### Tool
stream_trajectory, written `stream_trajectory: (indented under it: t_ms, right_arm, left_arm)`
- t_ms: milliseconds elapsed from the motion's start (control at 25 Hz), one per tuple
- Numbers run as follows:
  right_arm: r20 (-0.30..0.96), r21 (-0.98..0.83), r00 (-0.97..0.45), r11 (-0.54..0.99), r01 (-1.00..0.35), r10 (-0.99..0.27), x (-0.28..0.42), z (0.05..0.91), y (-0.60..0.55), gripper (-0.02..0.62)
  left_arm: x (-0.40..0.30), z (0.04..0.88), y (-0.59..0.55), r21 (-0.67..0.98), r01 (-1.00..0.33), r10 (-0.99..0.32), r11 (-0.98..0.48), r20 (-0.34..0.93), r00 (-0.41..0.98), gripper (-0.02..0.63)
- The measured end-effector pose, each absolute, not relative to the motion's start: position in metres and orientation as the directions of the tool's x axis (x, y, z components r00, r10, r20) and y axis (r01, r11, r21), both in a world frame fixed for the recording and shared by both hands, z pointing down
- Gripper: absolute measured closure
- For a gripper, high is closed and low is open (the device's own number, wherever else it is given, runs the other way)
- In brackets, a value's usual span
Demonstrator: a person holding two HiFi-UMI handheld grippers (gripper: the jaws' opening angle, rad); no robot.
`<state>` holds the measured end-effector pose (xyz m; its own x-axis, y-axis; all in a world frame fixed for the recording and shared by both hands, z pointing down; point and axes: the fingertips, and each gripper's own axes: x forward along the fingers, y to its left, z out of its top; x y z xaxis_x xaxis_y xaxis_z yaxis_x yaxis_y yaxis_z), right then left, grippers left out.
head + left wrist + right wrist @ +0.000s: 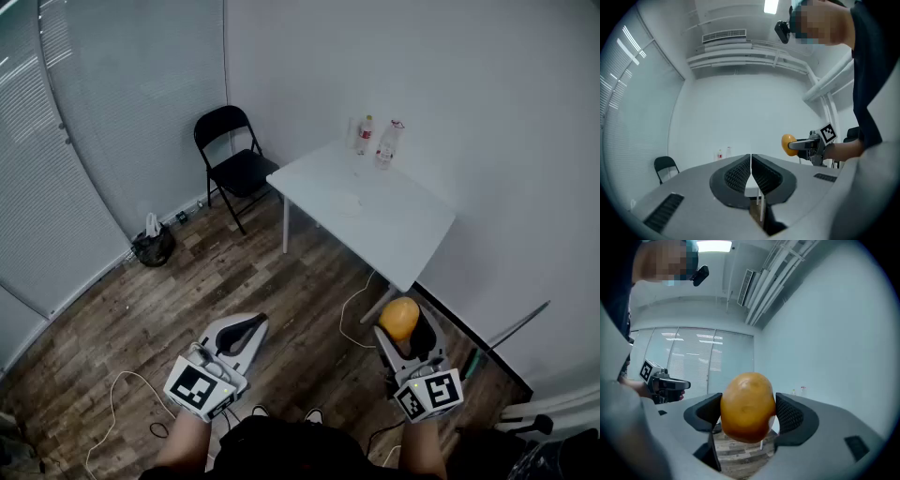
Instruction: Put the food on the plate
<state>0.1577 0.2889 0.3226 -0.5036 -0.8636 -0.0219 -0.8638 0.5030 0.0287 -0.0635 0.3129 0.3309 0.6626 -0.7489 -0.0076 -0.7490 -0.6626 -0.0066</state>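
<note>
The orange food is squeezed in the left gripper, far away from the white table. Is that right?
Not quite. The orange food is in the right gripper, not the left; the right gripper view shows its fingers pressing on both sides of it. The left gripper is shut with nothing in it. The rest is right: the white table stands well away.
</note>
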Motion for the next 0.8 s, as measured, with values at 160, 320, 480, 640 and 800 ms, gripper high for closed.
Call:
stream_trajectory:
  t_ms: [160, 320, 480, 640, 800]
  right_arm:
    - [-0.017, 0.030, -0.499, 0.498, -0.867, -0.867, 0.148, 0.326, 0.288, 0.225]
    - [-0.018, 0.035, -0.501, 0.500, -0.865, -0.866, 0.140, 0.324, 0.290, 0.225]
    - [-0.010, 0.053, -0.511, 0.509, -0.859, -0.860, 0.127, 0.323, 0.293, 0.225]
    - [-0.010, 0.082, -0.524, 0.521, -0.850, -0.852, 0.108, 0.324, 0.294, 0.225]
    - [-0.017, 0.077, -0.514, 0.511, -0.856, -0.858, 0.086, 0.325, 0.293, 0.225]
  left_arm:
    - [-0.073, 0.335, 0.313, -0.006, -0.744, -0.744, -0.669, -0.004, 0.669, 0.583]
    - [-0.079, 0.335, 0.315, -0.006, -0.741, -0.741, -0.672, -0.001, 0.672, 0.583]
    - [-0.089, 0.335, 0.320, -0.005, -0.740, -0.740, -0.673, -0.003, 0.673, 0.583]
    - [-0.107, 0.338, 0.321, 0.001, -0.743, -0.743, -0.669, -0.001, 0.669, 0.583]
    - [-0.130, 0.342, 0.321, 0.012, -0.742, -0.742, -0.671, 0.000, 0.671, 0.583]
